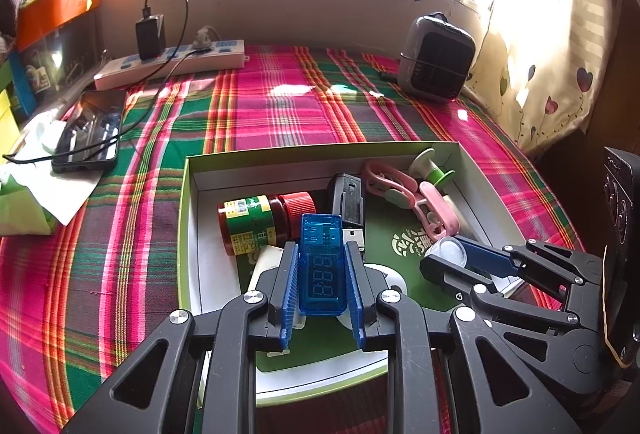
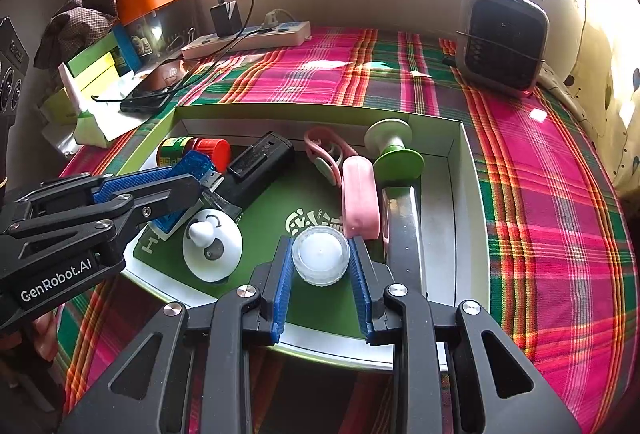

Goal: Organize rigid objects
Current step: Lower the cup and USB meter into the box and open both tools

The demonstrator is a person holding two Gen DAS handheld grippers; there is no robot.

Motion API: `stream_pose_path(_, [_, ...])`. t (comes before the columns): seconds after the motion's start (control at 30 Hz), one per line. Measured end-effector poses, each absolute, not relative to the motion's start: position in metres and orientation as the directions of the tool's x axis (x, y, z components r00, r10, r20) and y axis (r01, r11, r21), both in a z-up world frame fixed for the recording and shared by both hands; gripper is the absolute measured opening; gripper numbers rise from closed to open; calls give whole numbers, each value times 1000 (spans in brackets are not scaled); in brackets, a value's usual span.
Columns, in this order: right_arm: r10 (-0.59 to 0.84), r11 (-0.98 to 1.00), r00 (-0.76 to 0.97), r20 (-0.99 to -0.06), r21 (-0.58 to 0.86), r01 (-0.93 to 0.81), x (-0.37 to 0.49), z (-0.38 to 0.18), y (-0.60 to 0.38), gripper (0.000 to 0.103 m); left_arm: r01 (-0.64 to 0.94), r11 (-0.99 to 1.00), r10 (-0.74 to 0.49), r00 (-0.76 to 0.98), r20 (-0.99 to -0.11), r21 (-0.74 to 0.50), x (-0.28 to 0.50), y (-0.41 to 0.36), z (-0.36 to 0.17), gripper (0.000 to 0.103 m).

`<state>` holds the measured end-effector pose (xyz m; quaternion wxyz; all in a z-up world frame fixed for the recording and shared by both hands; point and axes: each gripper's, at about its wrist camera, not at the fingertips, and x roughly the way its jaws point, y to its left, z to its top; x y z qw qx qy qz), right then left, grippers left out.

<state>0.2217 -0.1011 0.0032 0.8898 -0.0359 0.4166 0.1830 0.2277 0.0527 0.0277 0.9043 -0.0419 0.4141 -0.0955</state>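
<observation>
Both claws loaded over the box; two items not yet set down.

The left claw (image 1: 323, 276) pinches a translucent blue USB tester with a digit display (image 1: 321, 266); the right claw (image 2: 322, 261) pinches a small round clear-white plastic jar (image 2: 321, 260); both are held above the shallow white cardboard box with a green floor (image 2: 468, 169). Already lying in the box: a red-capped brown bottle with a green label (image 1: 256, 226), a black rectangular device (image 1: 349, 199), a pink folded fan (image 2: 360, 197), a green-and-white spool (image 2: 394, 149), a white panda-faced disc (image 2: 212, 246). The plaid-covered surface (image 1: 280, 105) beyond holds only a phone, a power strip and a small heater, well apart from the box. Judgement: nearly finished; the two held pieces remain to be placed.
</observation>
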Motion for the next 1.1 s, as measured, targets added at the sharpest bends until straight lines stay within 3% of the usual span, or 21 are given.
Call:
stream_pose_path(0.5, [290,934,588,-755,90,-345,221,4,-103,30,131,979,-204,639,-741,-156,227,53,28,26])
stream_pose_path(1.1, [282,940,602,-747,91,-328,216,9,-105,40,124,983,-184,655,-733,-137,215,52,35,36])
